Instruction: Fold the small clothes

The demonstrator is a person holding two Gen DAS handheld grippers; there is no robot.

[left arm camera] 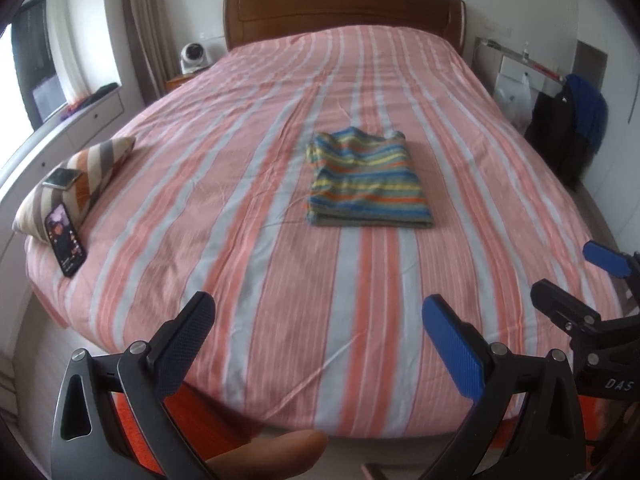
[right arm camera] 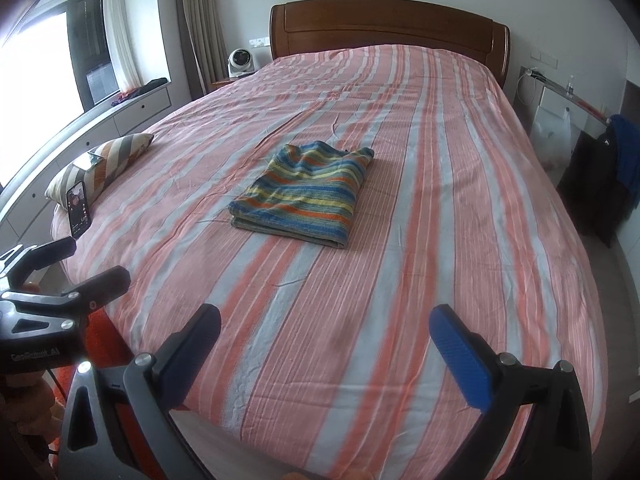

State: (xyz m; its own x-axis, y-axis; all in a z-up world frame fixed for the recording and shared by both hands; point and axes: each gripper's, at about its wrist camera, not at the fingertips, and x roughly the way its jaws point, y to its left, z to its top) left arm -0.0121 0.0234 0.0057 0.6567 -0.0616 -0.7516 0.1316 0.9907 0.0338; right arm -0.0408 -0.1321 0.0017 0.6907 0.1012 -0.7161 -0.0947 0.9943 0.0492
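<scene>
A folded striped garment point(left arm camera: 366, 180) in blue, yellow, orange and green lies flat near the middle of the bed point(left arm camera: 248, 264), on the pink-and-grey striped cover, well apart from both grippers and with its folded edge toward the foot of the bed. The left gripper point(left arm camera: 318, 322) and the right gripper point(right arm camera: 325, 334) both hang over the foot edge of the bed with their fingers spread wide and nothing between them. Near the bed's left edge a chevron cushion point(left arm camera: 86, 176) carries a silver device on top, and a lit phone point(left arm camera: 66, 246) leans against its front.
</scene>
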